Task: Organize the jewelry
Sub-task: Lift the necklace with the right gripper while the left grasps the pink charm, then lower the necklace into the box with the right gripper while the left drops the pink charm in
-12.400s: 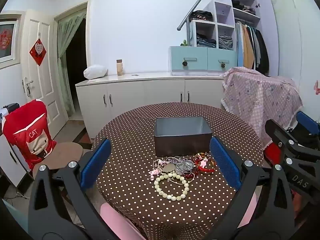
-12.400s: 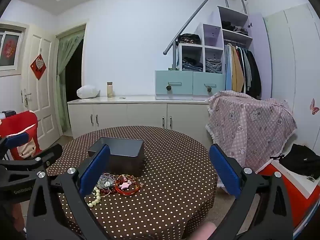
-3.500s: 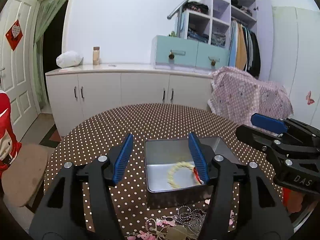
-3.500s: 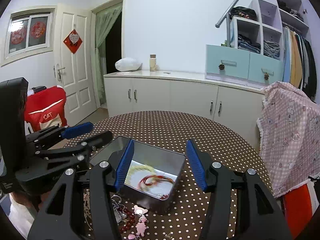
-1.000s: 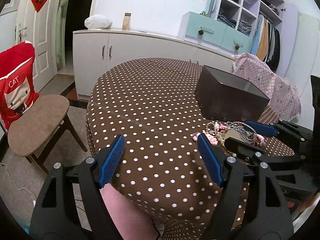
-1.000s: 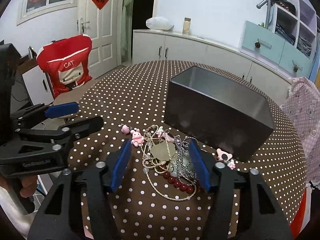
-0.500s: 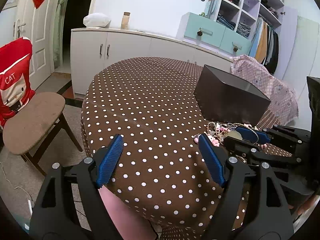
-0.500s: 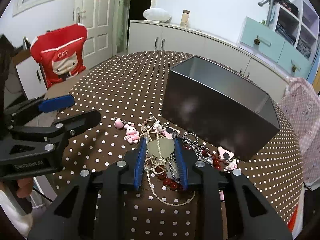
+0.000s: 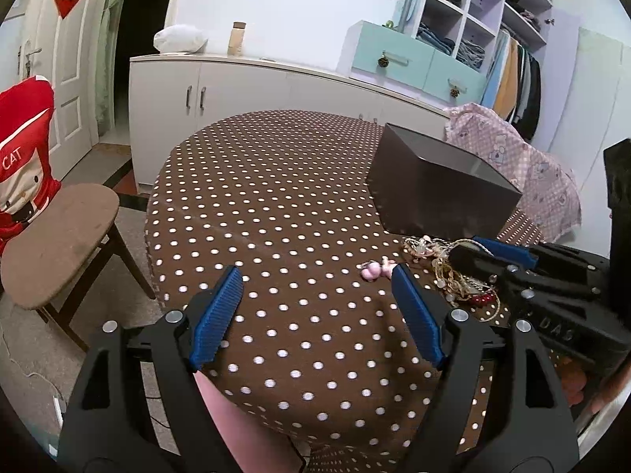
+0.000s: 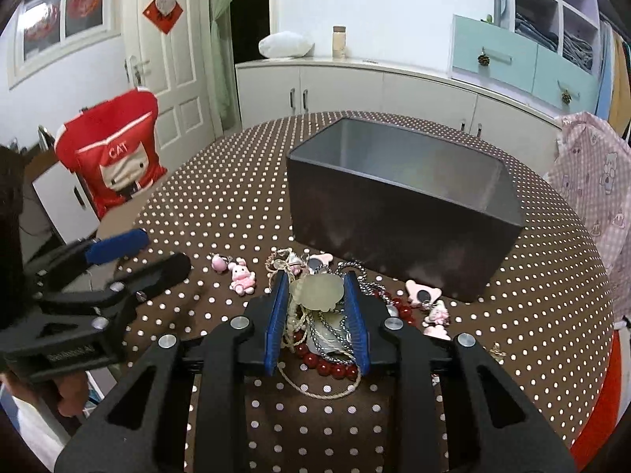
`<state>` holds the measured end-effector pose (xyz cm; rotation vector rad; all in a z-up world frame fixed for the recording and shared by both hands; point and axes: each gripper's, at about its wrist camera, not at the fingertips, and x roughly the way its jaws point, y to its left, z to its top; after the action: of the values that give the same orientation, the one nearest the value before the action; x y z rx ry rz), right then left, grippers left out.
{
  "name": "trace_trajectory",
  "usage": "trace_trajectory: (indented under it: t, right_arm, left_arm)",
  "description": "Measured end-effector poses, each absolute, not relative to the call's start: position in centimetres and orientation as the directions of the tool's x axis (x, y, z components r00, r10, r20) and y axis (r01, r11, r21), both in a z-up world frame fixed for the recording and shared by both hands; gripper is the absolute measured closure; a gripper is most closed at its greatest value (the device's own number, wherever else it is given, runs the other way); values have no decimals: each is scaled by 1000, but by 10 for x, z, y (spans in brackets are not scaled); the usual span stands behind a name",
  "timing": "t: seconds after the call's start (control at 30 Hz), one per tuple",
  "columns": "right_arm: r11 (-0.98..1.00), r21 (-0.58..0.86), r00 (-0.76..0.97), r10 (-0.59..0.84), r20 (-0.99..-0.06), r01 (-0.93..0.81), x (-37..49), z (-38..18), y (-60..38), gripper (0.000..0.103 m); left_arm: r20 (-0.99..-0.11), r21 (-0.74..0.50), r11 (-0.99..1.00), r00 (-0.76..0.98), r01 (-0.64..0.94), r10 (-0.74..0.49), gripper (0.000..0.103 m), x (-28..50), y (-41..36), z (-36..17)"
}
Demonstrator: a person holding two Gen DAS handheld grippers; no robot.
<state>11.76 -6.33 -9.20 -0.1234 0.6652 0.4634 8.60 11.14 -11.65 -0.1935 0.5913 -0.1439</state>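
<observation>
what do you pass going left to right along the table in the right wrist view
left gripper → small pink ball charm → pink bunny charm → pale green flat pendant clamped in the right gripper → pink bear-shaped charm

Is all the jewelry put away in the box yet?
Not yet. The box's floor is hidden here, so what's inside can't be seen. The right gripper, jaws just closed, pinches the pale pendant and its tangled chains. The pink charms and red beads lie on the table.
</observation>
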Motion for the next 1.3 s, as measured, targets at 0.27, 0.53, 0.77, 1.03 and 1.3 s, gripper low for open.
trace_trajectory:
  t: [0.27,0.53,0.77,1.03,1.3]
  right_arm:
    - [908,117,720,392,-573,-402,111,-78,-95,77]
    - [930,129,777,358,-518,-343,102,-60,-124,77]
    - [943,135,812,330,-481,-304,99,-50,-143,77]
    - [946,141,820,322,-473,-291,104,-48,-150,77]
    - [943,138,831,331,-447,-302,106,-37,-155,77]
  left_arm:
    - [-555,-184,975,805,128,-210,26,90,91,-114]
    - [-582,-152,978,788,140,-203,25,104,76,-117]
    - [-600,-101,985,781,142,-174,25,112,70,-117]
    - [-596,-14,988,792,154,-132,72,111,58,-118]
    - [-585,-36,997,807,75,-82,76,121,68,-110]
